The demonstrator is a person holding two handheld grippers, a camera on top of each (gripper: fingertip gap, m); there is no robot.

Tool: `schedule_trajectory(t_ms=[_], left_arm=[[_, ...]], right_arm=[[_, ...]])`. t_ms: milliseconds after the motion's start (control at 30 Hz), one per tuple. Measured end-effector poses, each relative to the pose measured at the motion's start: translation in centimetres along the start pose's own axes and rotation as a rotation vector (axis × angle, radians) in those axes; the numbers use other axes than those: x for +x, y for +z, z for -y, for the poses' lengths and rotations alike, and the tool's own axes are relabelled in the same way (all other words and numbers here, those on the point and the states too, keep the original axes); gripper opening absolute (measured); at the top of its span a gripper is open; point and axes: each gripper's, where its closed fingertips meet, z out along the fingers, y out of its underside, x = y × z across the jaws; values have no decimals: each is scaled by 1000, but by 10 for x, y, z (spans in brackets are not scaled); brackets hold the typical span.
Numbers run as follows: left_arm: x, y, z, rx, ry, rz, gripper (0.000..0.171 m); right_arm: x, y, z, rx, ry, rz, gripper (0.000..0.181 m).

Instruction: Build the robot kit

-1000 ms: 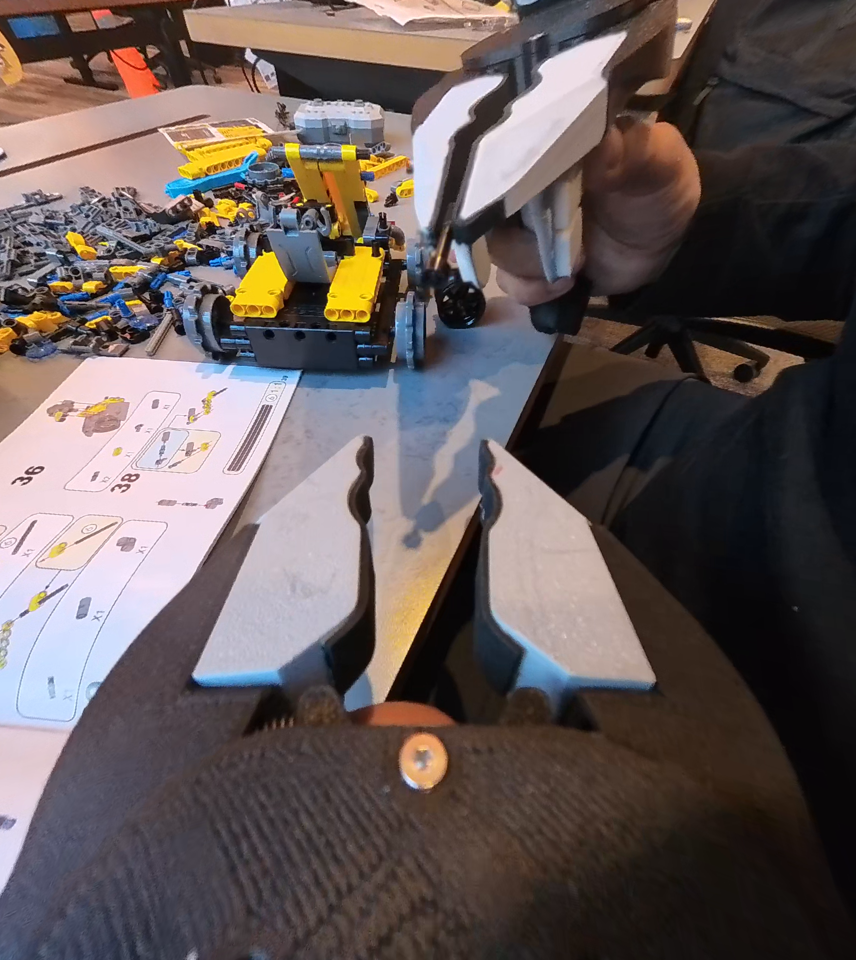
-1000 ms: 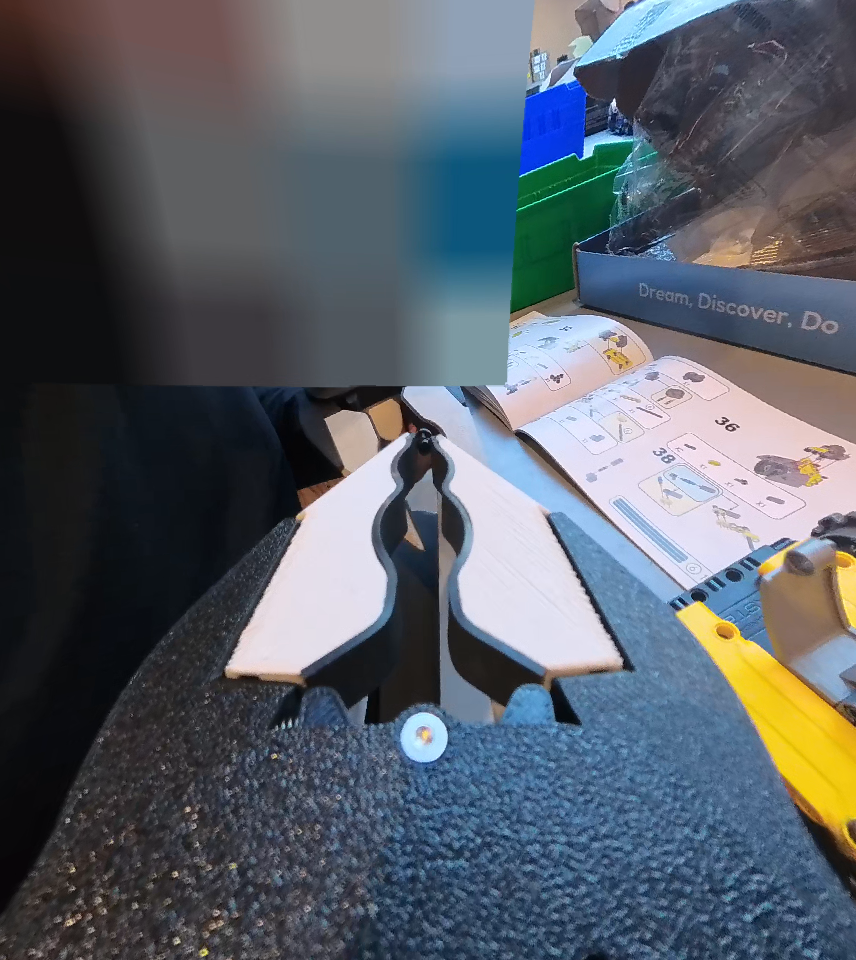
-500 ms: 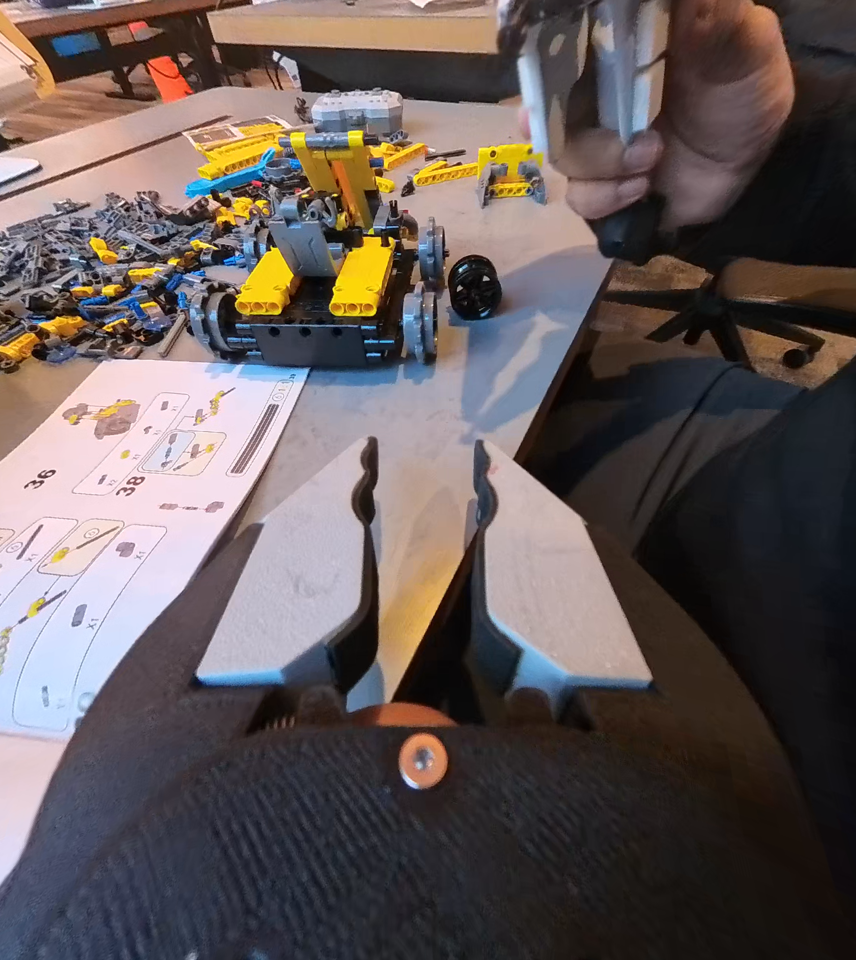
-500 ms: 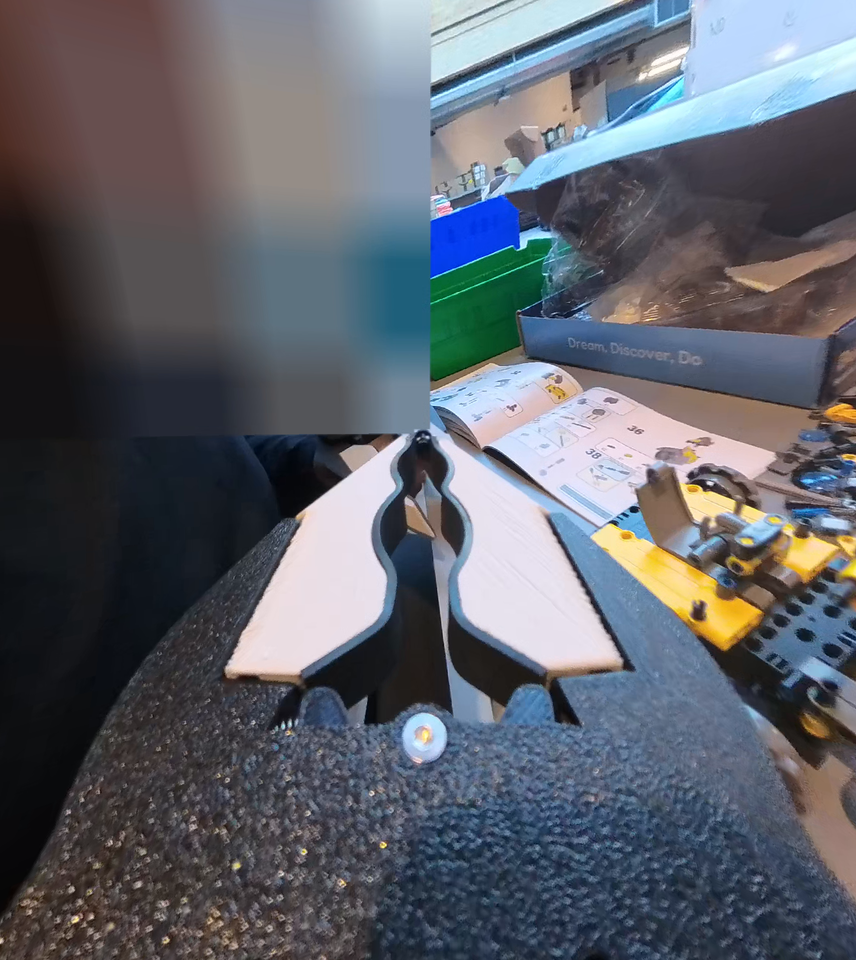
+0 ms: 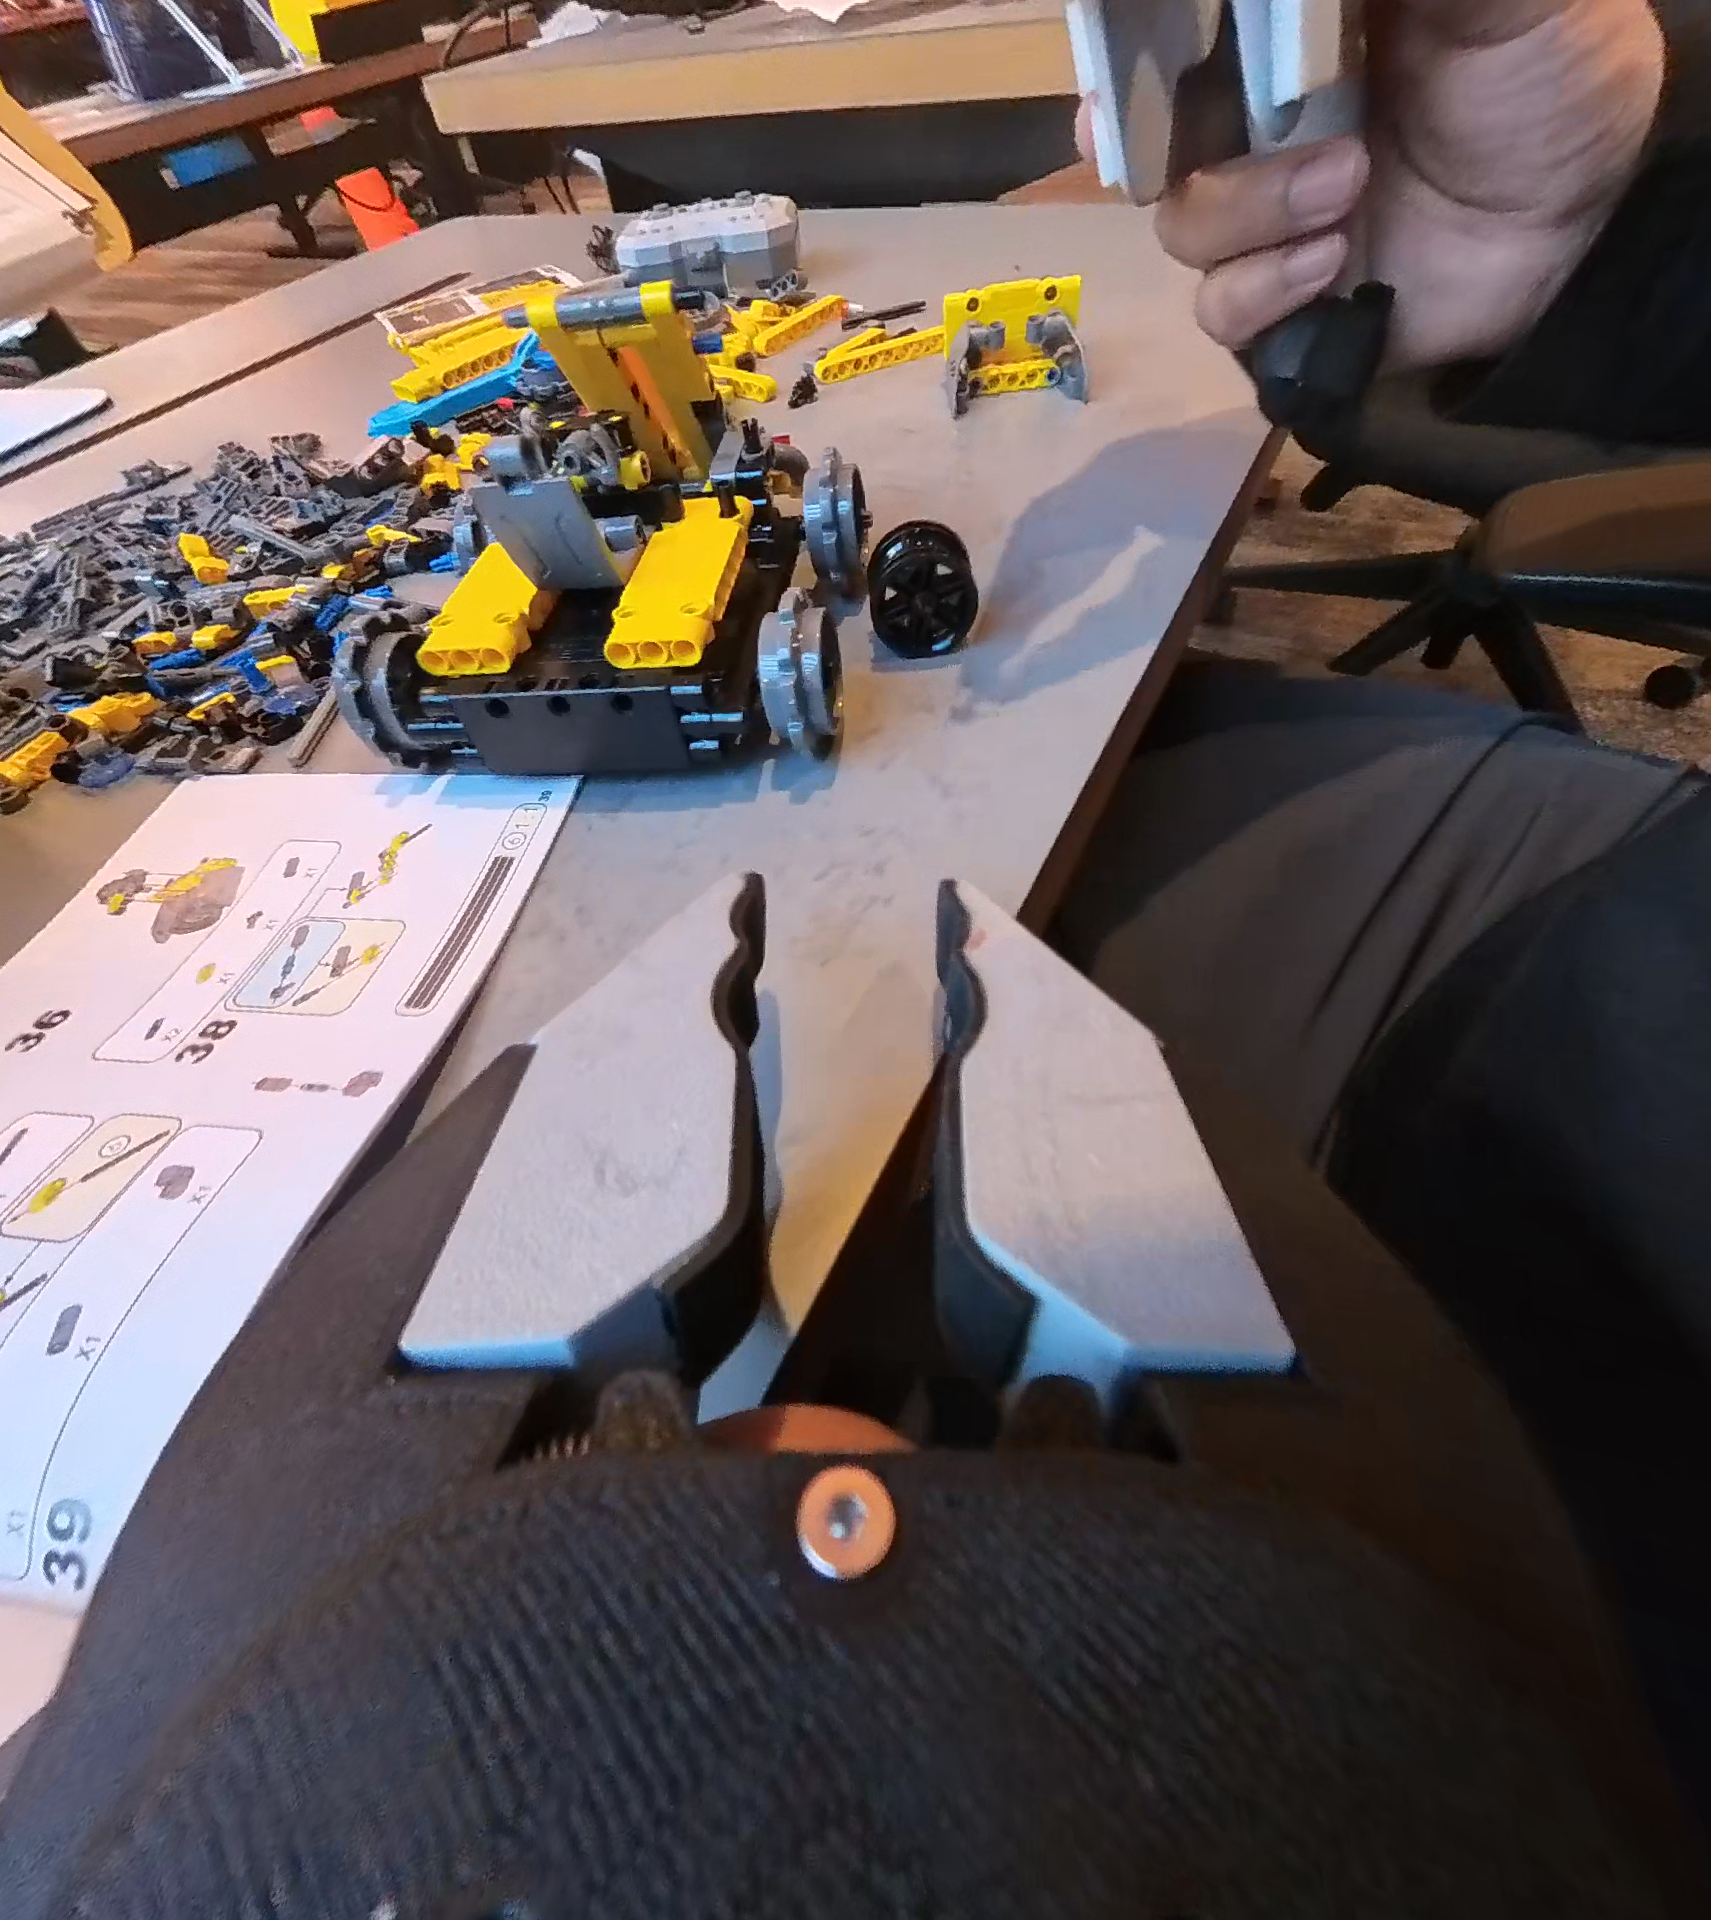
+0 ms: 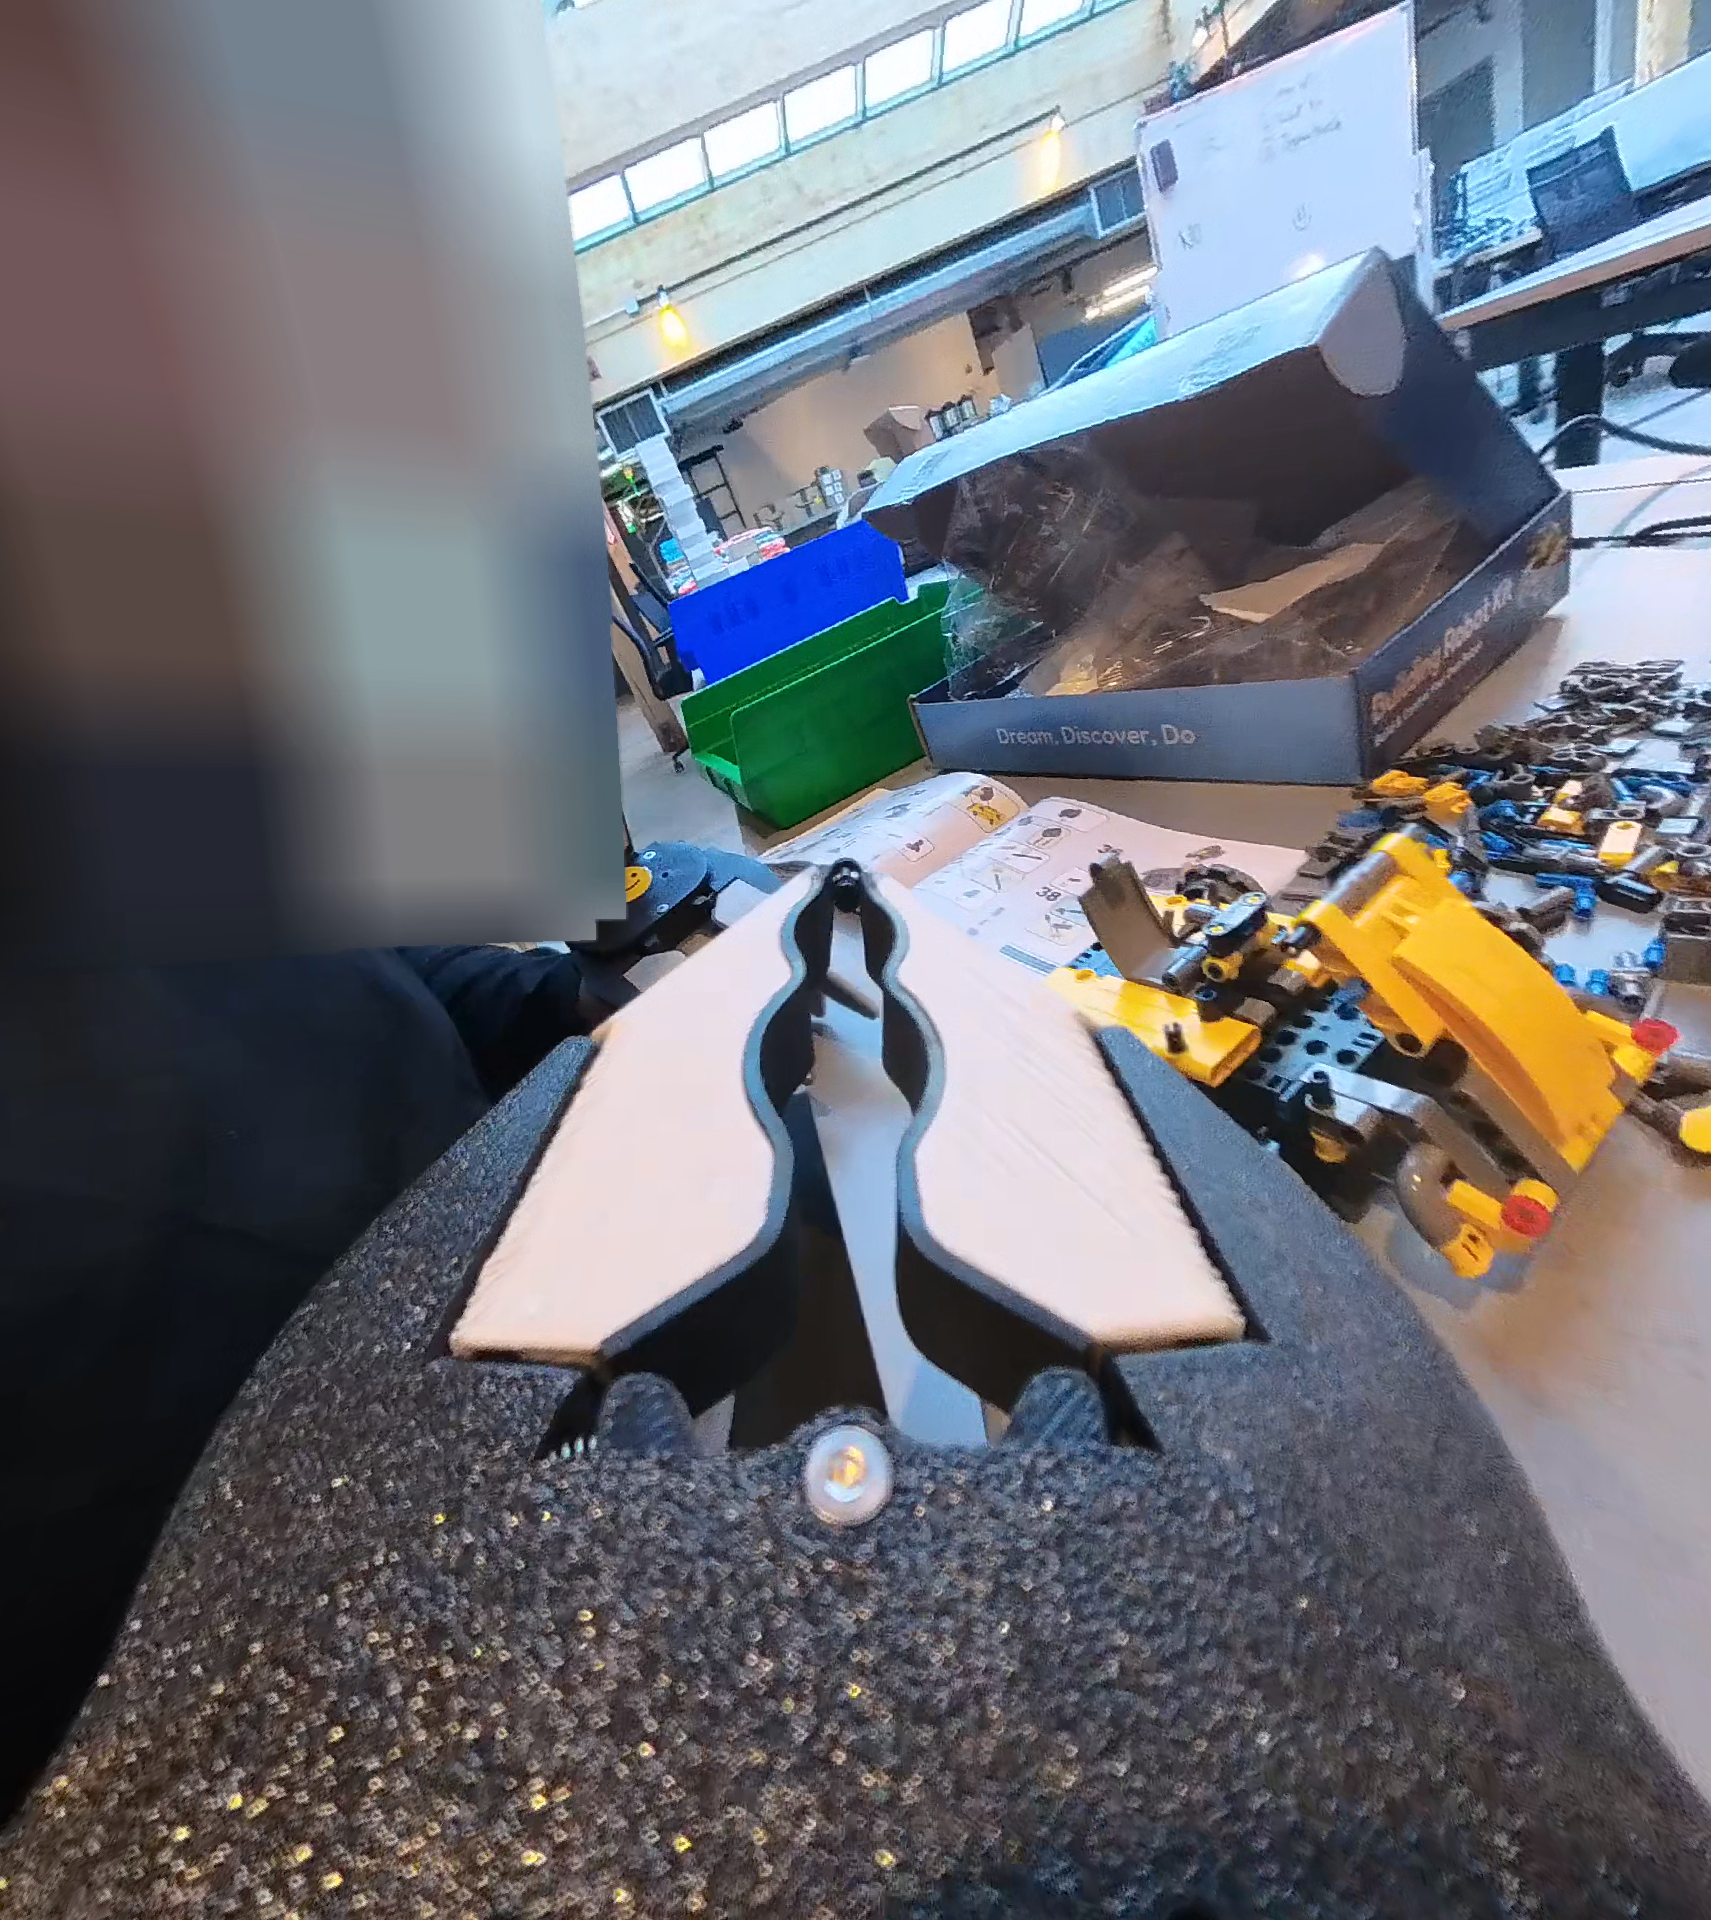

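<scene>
My left gripper (image 5: 846, 914) is open and empty, low over the grey table (image 5: 986, 748) near its front edge. Ahead of it stands a yellow and black brick vehicle (image 5: 612, 603) with grey wheels. A loose black wheel (image 5: 924, 603) lies just right of it. My right gripper (image 6: 843, 883) is shut on a small black pin (image 6: 843, 876) at its fingertips and is held up above the table. The vehicle (image 6: 1350, 1018) is below it to the right. In the left wrist view only the right gripper's body (image 5: 1215, 94) shows, in a hand at the top right.
An open instruction booklet (image 5: 155, 1039) lies left of my left gripper. A pile of loose bricks (image 5: 103, 623) spreads behind it. An open dark box (image 6: 1246, 623) with plastic bags stands at the back, with green (image 6: 809, 707) and blue (image 6: 778, 592) bins beyond. An office chair (image 5: 1557, 561) stands off the table's edge. There is about 15 cm between the tips of the two grippers.
My right gripper has risen from beside the vehicle and the black wheel and swung back, still shut on the pin. The wheel stays on the table. My left gripper has barely moved.
</scene>
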Motion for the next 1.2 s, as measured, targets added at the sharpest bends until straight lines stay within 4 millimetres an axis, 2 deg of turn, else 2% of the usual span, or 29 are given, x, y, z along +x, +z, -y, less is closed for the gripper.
schedule_trajectory(t_ms=[167,333,467,933,1200], left_arm=[[7,6,1,-3,6,-13,31],[12,11,4,7,-1,-26,33],[15,12,6,26,-11,-40,33],[18,8,6,50,5,-74,33],[16,4,5,49,-4,-80,33]], right_arm=[[5,-13,1,13,-3,-16,5],[7,-15,-14,-3,4,-14,5],[9,-16,-16,29,28,-6,5],[21,-7,-28,9,85,-9,5],[22,-1,-30,-10,114,4,4]])
